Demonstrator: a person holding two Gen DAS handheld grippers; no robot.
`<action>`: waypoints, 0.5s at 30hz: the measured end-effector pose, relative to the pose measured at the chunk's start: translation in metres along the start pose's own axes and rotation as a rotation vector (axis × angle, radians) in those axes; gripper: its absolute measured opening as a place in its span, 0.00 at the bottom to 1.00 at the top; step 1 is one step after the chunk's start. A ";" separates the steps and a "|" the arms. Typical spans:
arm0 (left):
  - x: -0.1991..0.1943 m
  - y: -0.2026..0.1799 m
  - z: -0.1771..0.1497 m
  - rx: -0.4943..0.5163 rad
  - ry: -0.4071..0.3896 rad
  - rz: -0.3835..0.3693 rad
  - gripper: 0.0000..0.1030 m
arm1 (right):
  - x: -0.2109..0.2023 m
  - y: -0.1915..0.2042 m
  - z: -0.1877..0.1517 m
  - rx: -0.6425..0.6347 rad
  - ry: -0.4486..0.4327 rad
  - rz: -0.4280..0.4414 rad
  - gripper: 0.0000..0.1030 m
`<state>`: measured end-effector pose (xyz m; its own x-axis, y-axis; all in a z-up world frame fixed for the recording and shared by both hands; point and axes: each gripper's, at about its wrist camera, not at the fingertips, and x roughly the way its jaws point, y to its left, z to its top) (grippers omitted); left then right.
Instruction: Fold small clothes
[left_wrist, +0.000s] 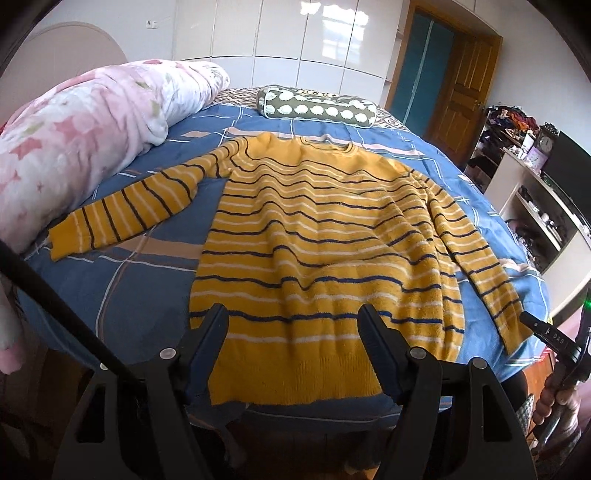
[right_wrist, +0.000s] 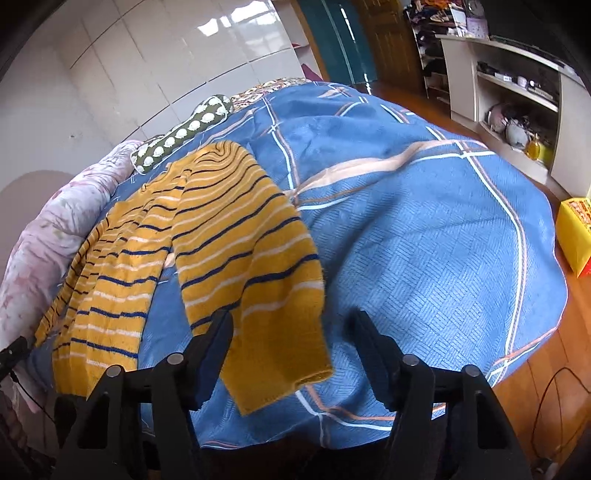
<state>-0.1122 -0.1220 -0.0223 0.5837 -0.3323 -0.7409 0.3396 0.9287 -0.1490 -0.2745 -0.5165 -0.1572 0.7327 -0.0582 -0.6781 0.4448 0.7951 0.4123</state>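
A yellow sweater (left_wrist: 325, 251) with dark blue and white stripes lies flat, front down toward me, on the blue bed cover (left_wrist: 147, 273). Its sleeves spread out to both sides. My left gripper (left_wrist: 293, 325) is open and empty, hovering above the sweater's hem. My right gripper (right_wrist: 291, 332) is open and empty just over the cuff end of the sweater's right sleeve (right_wrist: 258, 266). The right gripper also shows in the left wrist view (left_wrist: 554, 339) at the far right, beside that cuff.
A pink floral quilt (left_wrist: 74, 147) is rolled along the bed's left side. A green patterned pillow (left_wrist: 317, 107) lies at the head. White shelves (right_wrist: 517, 103) and a yellow box (right_wrist: 576, 236) stand right of the bed.
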 end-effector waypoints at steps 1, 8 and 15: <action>0.000 0.001 -0.001 -0.007 0.002 -0.004 0.70 | -0.001 0.000 -0.001 0.004 0.002 0.013 0.66; 0.005 -0.005 -0.006 -0.026 0.015 -0.018 0.70 | 0.008 0.002 -0.014 0.019 0.035 0.015 0.63; 0.004 -0.013 -0.009 -0.012 0.006 -0.029 0.70 | 0.003 0.017 -0.008 -0.004 0.016 -0.045 0.11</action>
<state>-0.1212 -0.1338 -0.0296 0.5693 -0.3580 -0.7401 0.3470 0.9207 -0.1784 -0.2690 -0.4980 -0.1567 0.7039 -0.0846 -0.7052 0.4750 0.7943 0.3788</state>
